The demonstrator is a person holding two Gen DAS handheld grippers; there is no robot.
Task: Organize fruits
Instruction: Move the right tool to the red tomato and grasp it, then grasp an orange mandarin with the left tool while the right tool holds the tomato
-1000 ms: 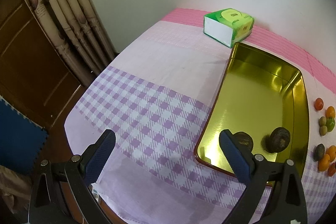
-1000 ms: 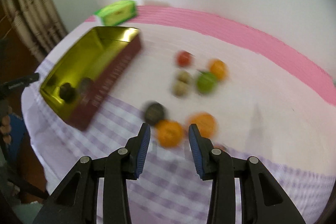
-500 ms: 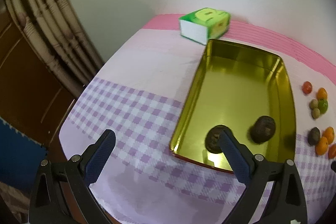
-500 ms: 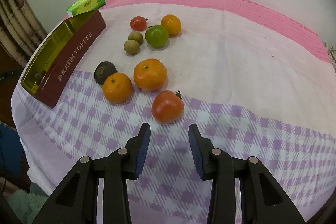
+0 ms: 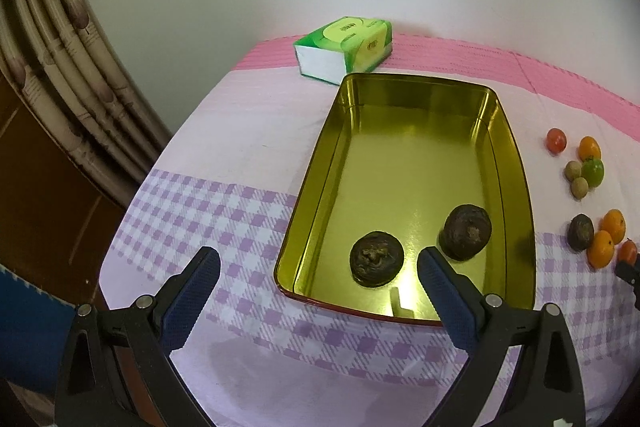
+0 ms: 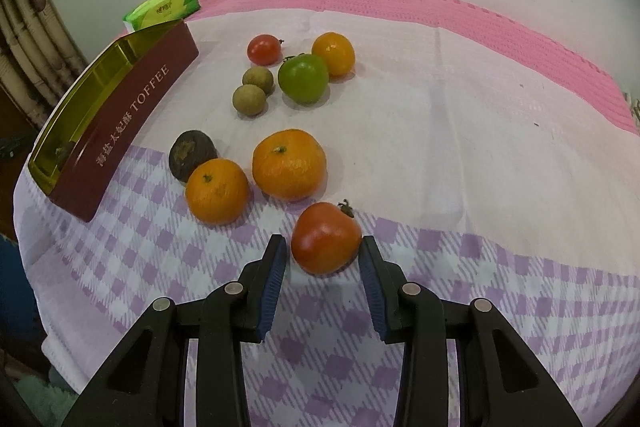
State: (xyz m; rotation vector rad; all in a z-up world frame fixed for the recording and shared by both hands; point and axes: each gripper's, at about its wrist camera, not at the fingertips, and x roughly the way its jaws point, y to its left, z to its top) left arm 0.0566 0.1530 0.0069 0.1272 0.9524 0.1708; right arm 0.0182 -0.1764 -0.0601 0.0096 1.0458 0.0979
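a white wall and beige curtain (image 5: pixel 60 75) back a table under a pink and purple-check cloth (image 5: pixel 224 219). in the left wrist view, the left gripper (image 5: pixel 318 277) hangs over the table's near edge with its jaws spread wide and nothing between them. ahead lies a gold-lined tin (image 5: pixel 516 163) holding two dark wrinkled fruits (image 5: pixel 377 258), with a green tissue pack (image 5: pixel 346 49) just behind it.

in the right wrist view, the same cloth runs to the wall. the right gripper (image 6: pixel 323 259) has its jaws narrow, straddling a red tomato (image 6: pixel 326 238) that sits on the cloth; a slim gap shows at the left pad, while the right pad is at the skin, so the fruit is framed rather than squeezed. beyond lie two oranges (image 6: pixel 289 169), a dark fruit (image 6: pixel 193 154), two small brown fruits (image 6: pixel 249 99), a green tomato (image 6: pixel 303 77), and the tin's maroon side.
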